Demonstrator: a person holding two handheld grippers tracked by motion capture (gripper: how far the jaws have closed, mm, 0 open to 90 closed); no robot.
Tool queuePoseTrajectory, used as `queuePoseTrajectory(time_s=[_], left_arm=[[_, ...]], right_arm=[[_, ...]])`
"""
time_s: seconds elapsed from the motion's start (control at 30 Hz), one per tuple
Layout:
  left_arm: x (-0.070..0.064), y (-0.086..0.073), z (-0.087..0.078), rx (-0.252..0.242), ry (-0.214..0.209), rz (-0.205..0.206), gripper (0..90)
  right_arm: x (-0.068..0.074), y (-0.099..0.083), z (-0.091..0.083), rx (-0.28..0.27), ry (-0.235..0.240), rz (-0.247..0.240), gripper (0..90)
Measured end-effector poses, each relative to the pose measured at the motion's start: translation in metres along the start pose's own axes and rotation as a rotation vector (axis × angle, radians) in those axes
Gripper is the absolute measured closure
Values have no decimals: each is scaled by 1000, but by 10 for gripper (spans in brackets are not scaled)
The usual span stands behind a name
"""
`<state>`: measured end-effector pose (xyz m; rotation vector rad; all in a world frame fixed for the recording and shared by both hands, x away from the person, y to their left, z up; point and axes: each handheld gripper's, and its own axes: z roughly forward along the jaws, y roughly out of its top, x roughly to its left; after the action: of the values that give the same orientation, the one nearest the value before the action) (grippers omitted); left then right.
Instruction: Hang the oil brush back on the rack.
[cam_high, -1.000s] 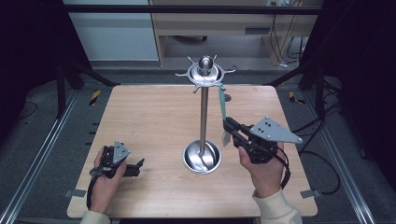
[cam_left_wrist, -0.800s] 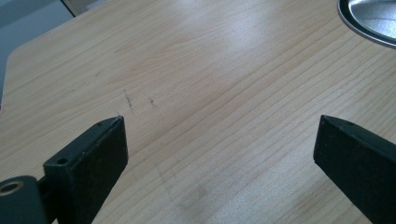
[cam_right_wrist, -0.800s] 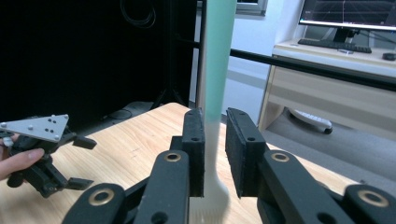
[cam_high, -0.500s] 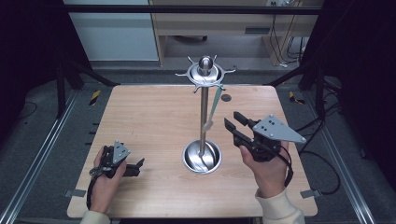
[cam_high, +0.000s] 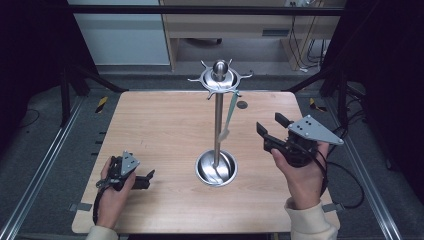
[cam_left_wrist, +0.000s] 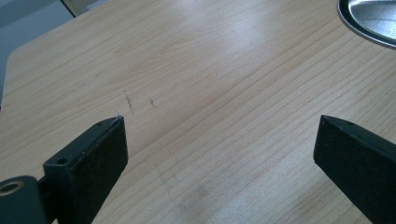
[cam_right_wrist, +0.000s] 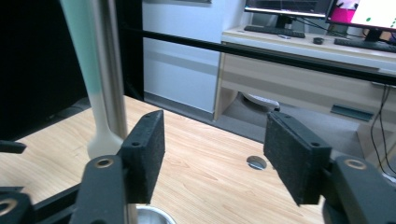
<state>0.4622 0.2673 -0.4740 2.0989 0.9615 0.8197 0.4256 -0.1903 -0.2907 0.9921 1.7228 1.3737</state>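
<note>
So the steel stand (cam_high: 218, 125) sits mid-worktop (cam_high: 160, 130), and a pale green utensil (cam_high: 230, 114) dangles from a hook at its top, hugging the pole. Right tongs (cam_high: 270, 128) hover just right of the stand, jaws spread and empty, probably lined up for that utensil. Left tongs (cam_high: 145, 180) rest low to the stand's left, spread too, just parked.

Overhead view; two close table-level (cam_high: 150, 130) views
</note>
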Motion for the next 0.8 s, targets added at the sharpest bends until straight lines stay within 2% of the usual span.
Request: queuePoseTrajectory(time_s=[0.2,0.53,0.7,0.8], left_arm=[[0,0,0,1,-1,1,26],[0,0,0,0,-1,1,25],[0,0,0,-1,0,0,25],[0,0,0,-3,1,1,25]], right_arm=[[-9,-2,1,19,-49,22,291],[-26,-7,2,33,-110,26,183],[-36,-13,3,41,-122,25,119],[-43,-18,5,47,-116,40,91]])
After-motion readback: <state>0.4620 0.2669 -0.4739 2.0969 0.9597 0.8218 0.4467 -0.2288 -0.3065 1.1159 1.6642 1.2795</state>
